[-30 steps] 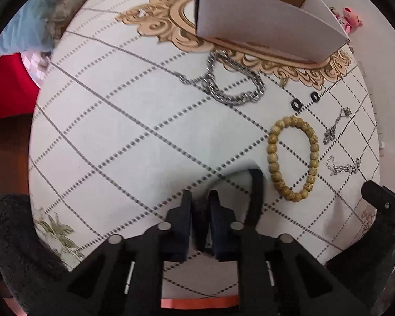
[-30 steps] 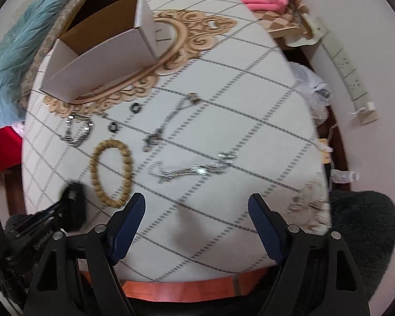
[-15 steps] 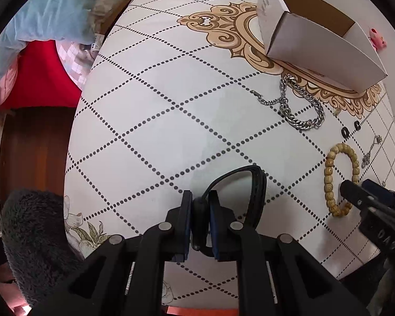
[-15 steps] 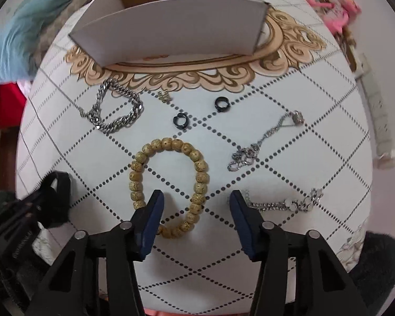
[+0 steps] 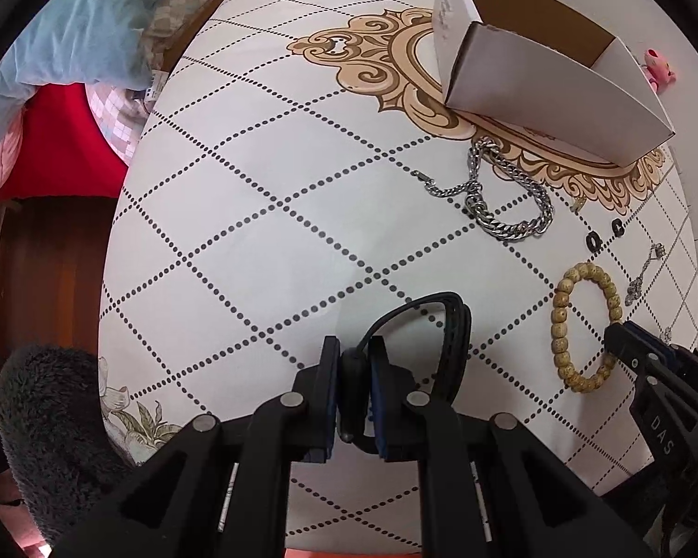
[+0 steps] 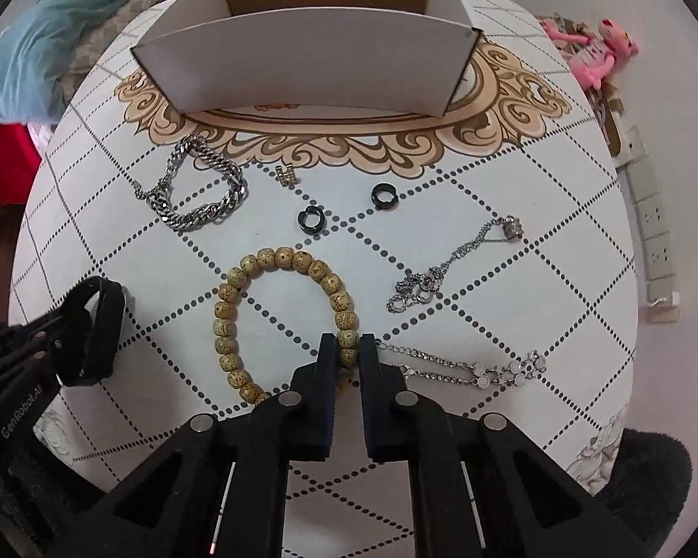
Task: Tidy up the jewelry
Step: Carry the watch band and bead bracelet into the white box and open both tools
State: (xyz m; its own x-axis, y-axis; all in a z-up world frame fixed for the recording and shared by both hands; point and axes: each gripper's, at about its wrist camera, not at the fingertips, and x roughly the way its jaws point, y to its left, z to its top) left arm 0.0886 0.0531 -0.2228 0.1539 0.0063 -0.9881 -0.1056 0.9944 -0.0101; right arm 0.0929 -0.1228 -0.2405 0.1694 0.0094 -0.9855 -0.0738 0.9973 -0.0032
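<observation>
With the right tool (image 6: pixel 348 348) just closed onto the near side of the bead bracelet (image 6: pixel 284 325), below the cardboard box (image 6: pixel 302 60), lift straight up; the left tool (image 5: pixel 352 374) is clamped on a black band (image 5: pixel 451 339).

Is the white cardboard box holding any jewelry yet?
Cannot tell: the right view shows only bare brown walls inside the white cardboard box; its floor is hidden.

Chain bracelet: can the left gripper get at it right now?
Probably not: the left gripper is shut on a black band. The path to the chain bracelet is bare tabletop.
</observation>
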